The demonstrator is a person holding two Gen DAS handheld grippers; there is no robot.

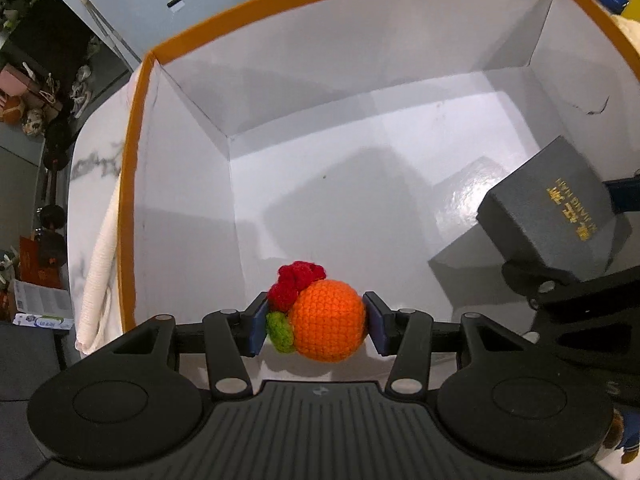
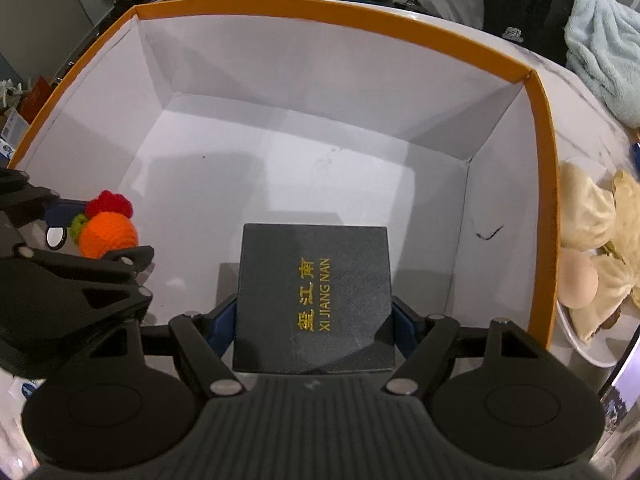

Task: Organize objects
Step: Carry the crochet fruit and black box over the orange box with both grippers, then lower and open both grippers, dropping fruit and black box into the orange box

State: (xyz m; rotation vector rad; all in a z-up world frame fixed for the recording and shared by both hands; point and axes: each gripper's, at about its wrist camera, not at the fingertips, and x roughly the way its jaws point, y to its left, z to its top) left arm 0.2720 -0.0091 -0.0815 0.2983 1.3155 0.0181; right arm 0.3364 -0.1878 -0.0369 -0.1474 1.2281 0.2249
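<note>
A large box (image 1: 132, 184) with an orange rim and white inside fills both views (image 2: 544, 184). My left gripper (image 1: 316, 326) is shut on an orange crocheted fruit (image 1: 328, 320) with a red tuft and green leaf, held over the box's near left part. It also shows in the right wrist view (image 2: 108, 236). My right gripper (image 2: 314, 320) is shut on a dark grey box with gold lettering (image 2: 316, 296), held over the box's near right part. That grey box also shows in the left wrist view (image 1: 556, 216).
The big box stands on a white marble table (image 1: 96, 160). A cream cloth (image 1: 100, 264) hangs at its left side. A white plate (image 2: 576, 344) with cream plush items and an egg-like ball (image 2: 576, 280) sits right of the box. A light blue blanket (image 2: 604, 48) lies far right.
</note>
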